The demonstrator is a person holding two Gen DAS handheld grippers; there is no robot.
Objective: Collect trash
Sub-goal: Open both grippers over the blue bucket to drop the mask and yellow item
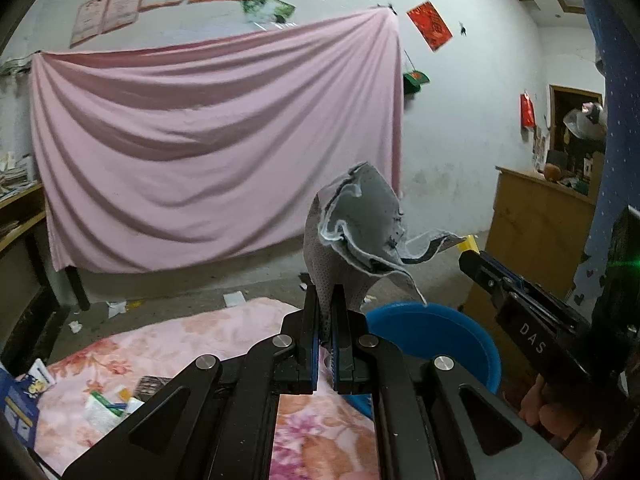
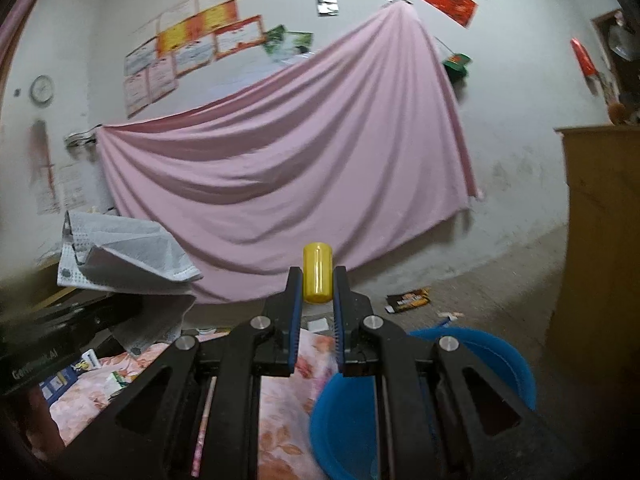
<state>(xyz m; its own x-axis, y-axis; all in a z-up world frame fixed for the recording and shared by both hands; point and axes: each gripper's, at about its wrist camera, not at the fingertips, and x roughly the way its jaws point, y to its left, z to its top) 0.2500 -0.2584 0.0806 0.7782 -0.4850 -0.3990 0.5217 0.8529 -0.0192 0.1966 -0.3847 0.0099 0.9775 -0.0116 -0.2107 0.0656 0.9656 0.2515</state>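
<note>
Item 1: my left claw [image 1: 325,300], jaws pinched almost flat on a grey rag [image 1: 360,232]. The rag stands up out of the fingers and flops open to the right, clear of everything.

Item 2: my right claw [image 2: 316,288], jaws narrowed onto a yellow cap [image 2: 318,272]. It looks like a small plastic cylinder, long axis upright and in line with the fingers, top end poking out beyond the tips.

Item 3: blue basin [image 1: 436,332], the likely place for both pieces. It sits low and just right of the left claw, and below and right of the right claw [image 2: 500,352]. The right claw looks nearer its rim; the left would have to swing right, toward the other tool.

Item 4: flowered pink blanket [image 1: 168,344] under both claws, with packets and paper scraps [image 1: 108,404] near left still to gather.

Item 5: far floor, a dark snack wrapper [image 2: 408,300] and white scraps.

Item 6: wooden cabinet [image 2: 600,240] at right, beside the basin; a pink sheet [image 1: 200,152] on the far wall.

Obstruction: none seen over the basin, save my two claws crowding each other.
</note>
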